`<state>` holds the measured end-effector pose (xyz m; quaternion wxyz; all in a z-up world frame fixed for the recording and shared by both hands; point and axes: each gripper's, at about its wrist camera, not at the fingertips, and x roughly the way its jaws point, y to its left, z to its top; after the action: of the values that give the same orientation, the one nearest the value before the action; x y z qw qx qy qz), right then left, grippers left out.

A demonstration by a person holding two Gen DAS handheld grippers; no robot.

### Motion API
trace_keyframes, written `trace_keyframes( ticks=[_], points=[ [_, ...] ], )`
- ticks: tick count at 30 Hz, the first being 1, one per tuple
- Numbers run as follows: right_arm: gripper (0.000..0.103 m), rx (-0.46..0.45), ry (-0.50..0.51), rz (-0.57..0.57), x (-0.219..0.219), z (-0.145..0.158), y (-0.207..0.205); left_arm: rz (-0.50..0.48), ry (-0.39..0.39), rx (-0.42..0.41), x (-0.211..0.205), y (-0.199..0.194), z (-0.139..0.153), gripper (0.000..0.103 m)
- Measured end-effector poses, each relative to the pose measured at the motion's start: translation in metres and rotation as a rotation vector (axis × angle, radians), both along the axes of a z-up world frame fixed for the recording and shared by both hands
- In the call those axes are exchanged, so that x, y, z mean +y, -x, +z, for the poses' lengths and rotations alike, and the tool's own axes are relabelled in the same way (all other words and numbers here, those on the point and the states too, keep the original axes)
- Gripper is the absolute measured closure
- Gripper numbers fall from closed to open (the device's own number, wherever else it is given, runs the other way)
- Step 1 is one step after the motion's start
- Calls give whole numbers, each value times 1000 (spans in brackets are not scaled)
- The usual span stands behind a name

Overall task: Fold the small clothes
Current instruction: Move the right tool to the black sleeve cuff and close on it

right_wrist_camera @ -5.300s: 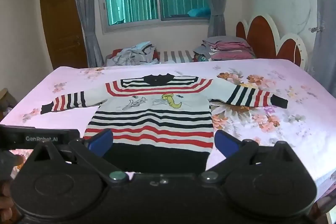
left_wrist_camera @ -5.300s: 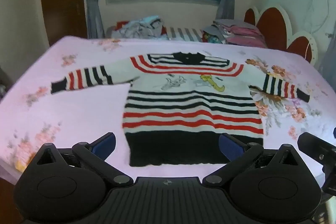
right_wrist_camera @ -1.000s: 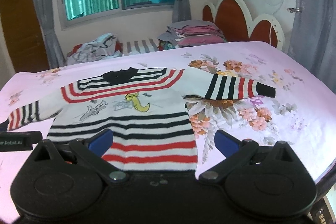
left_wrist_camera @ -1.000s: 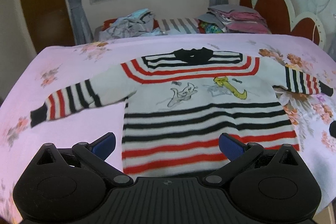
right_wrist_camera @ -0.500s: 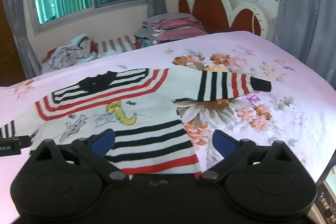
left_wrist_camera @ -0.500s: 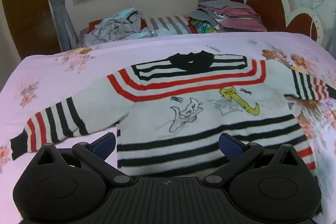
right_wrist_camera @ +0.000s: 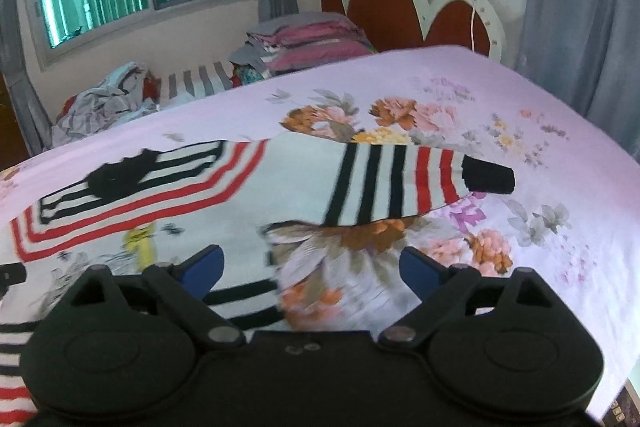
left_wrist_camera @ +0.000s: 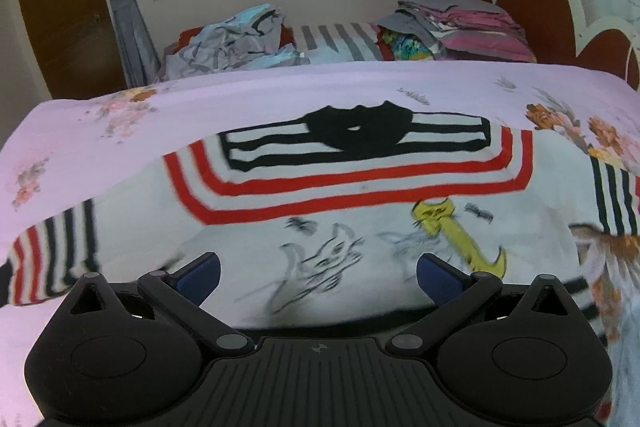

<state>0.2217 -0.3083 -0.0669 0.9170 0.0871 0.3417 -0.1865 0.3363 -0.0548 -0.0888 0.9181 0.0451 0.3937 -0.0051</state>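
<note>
A small white sweater (left_wrist_camera: 360, 203) with red and black stripes, a black collar and cat drawings lies flat, face up, on the pink floral bed (left_wrist_camera: 100, 131). My left gripper (left_wrist_camera: 318, 277) is open and empty, low over the chest print, near the left armpit. My right gripper (right_wrist_camera: 310, 269) is open and empty, over the sweater's right side just below the right sleeve (right_wrist_camera: 400, 183), which lies stretched out with its black cuff (right_wrist_camera: 488, 177) toward the right. The left sleeve (left_wrist_camera: 52, 259) lies at the left edge.
A heap of loose clothes (left_wrist_camera: 232, 39) and a stack of folded clothes (left_wrist_camera: 464, 23) lie beyond the bed's far edge. A red and white headboard (right_wrist_camera: 404, 7) stands at the right. A grey curtain (right_wrist_camera: 580, 7) hangs at the far right.
Both grippers have moved forward over the sweater, from its hem up to chest level. The right one has swung right toward the right sleeve. Both stay open.
</note>
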Motion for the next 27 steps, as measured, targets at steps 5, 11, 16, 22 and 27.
trace_keyframes(
  ticks=[5, 11, 16, 22, 27],
  points=[
    [11, 40, -29, -56, -64, -22, -25, -11, 54, 1, -37, -30, -17, 0],
    [14, 70, -65, -148, -136, -49, -46, 3, 35, 3, -69, -59, -35, 0],
    [14, 68, -139, -222, -185, -71, -66, -26, -14, -20, -84, -69, -44, 0],
    [30, 54, -217, -286, -219, -90, -83, -11, -40, 2, -84, -77, -47, 0],
    [72, 1, -216, -309, -228, -91, -87, 1, -29, 27, -78, -83, -47, 0]
  ],
)
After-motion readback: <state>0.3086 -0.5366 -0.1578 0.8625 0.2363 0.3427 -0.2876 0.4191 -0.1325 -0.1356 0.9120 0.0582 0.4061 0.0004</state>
